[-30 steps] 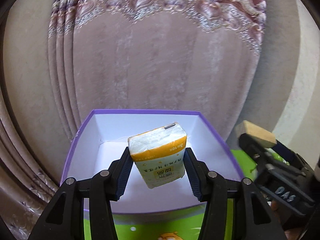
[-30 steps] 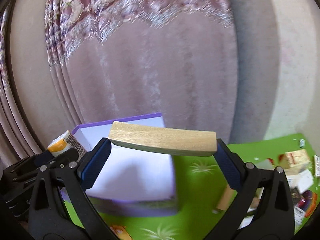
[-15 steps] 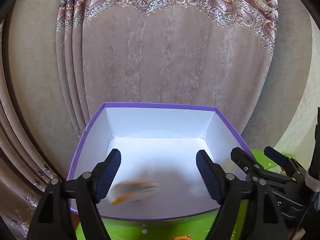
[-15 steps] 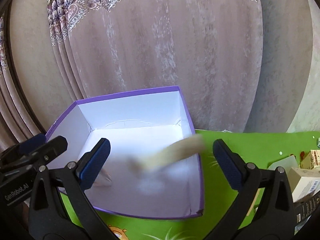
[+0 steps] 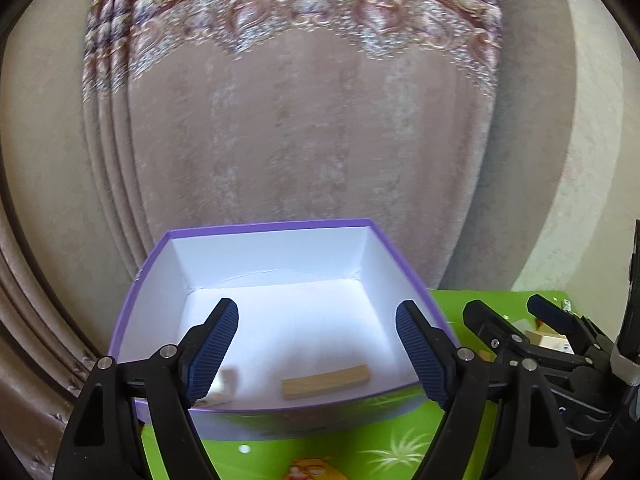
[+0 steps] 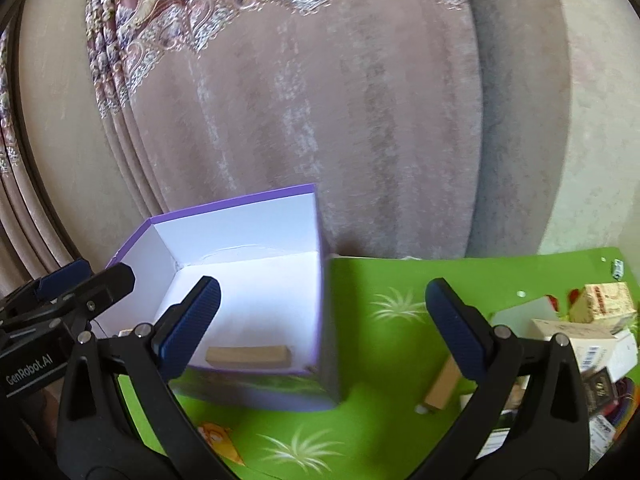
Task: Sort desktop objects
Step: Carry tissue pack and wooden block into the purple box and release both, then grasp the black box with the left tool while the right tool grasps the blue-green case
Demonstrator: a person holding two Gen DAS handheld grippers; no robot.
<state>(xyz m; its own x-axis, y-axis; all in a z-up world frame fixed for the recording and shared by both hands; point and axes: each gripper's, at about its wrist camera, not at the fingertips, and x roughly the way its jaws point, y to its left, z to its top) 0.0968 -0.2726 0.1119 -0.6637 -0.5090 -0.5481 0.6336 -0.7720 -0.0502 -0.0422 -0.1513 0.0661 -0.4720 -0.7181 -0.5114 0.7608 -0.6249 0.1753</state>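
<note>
left gripper (image 5: 316, 346) spread wide, nothing between its blue pads; it hangs over the near edge of the purple box (image 5: 256, 228). right gripper (image 6: 320, 324) equally wide, nothing held, straddling the box's right wall and the green mat (image 6: 396, 344).

inside the box: a wooden block (image 5: 325, 382) flat on the white floor near the front wall, plain in both views. at the front left corner, a pale blurred packet (image 5: 224, 388), half hidden behind the left gripper's finger; cannot tell what it is.

progress, as judged: two items binned, sorting well short of done. loose things on the surface to the right: a second wooden block (image 6: 442, 386) just beside the right gripper's right finger, and further right a heap of small boxes (image 6: 592, 320) and cartons running out of frame. count unclear, edge blur.

room and edges:
- box stands at the back of the surface, apparently close against the curtain (image 6: 320, 100); no working room behind it.
- box floor mostly bare, plenty of space for more.
- box walls are tall; anything brought in must come over the rim, and the right wall stands between the right gripper's fingers.
- open green mat between box and heap, free lane for the right gripper.
- the two grippers sit near each other at the box's front; crossing likely to clash.
</note>
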